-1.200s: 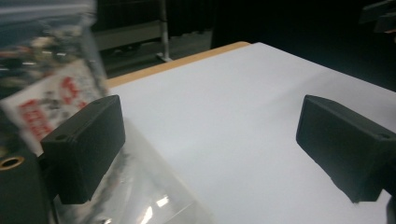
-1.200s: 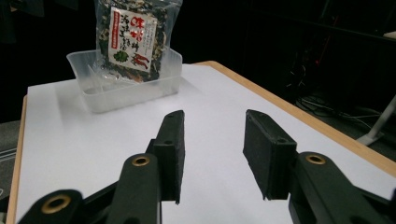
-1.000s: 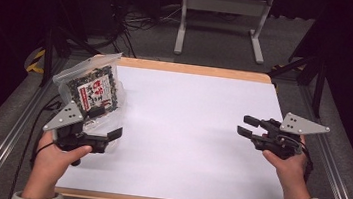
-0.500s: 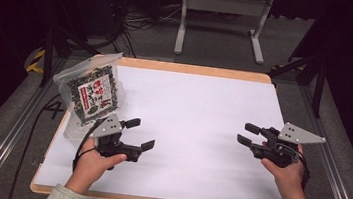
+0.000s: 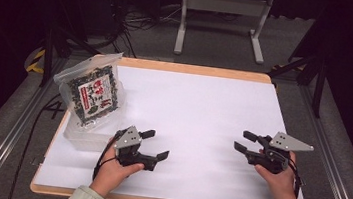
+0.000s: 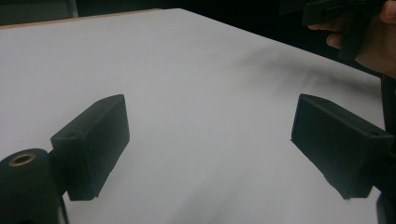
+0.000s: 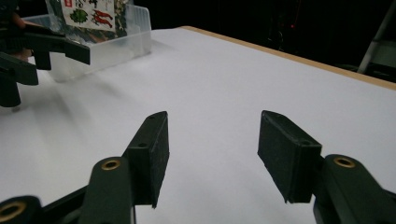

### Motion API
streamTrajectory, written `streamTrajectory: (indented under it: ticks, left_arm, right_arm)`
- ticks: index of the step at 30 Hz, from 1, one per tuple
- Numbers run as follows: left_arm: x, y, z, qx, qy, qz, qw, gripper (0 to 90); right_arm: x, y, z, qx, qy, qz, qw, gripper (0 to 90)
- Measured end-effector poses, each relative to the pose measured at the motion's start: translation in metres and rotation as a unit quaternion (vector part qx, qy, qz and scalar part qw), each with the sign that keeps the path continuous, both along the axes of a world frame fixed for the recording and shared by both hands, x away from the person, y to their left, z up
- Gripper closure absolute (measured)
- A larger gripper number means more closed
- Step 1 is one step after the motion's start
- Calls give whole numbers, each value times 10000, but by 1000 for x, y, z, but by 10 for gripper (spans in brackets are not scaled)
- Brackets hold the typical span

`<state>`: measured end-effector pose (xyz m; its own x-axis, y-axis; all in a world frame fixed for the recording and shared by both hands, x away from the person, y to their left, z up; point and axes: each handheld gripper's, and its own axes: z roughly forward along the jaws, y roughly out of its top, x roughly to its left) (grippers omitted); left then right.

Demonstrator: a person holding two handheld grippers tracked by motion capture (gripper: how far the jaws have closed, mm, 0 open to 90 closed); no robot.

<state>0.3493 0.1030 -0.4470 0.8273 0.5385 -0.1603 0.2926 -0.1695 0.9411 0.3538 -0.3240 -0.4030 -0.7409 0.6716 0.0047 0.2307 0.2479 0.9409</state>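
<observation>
Both my grippers have sunk toward the white table, left gripper away from the seaweed bag standing in its clear tub, right gripper just widening, both empty-jawed, resting after placing.

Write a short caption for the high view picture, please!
Two empty open claws, left claw and right claw, hover over the white table; a snack bag stands in a clear tub.

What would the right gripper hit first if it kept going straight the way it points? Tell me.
Probably nothing soon. The right gripper points left across the bare white table, jaws open with nothing between them. Farther along that line sit the left gripper and the clear tub, though depth is hard to judge.
</observation>
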Motion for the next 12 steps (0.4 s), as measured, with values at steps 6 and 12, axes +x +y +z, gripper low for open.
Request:
streamTrajectory:
  ticks: [6,12]
  left_arm:
    - [-2,-4,-1,132,-41,30,9999,110]
    - [-4,-6,0,98,-32,9,9999,105]
  right_arm:
    - [0,2,-2,-63,-5,11,10000,429]
    - [0,3,-2,-67,-24,13,10000,428]
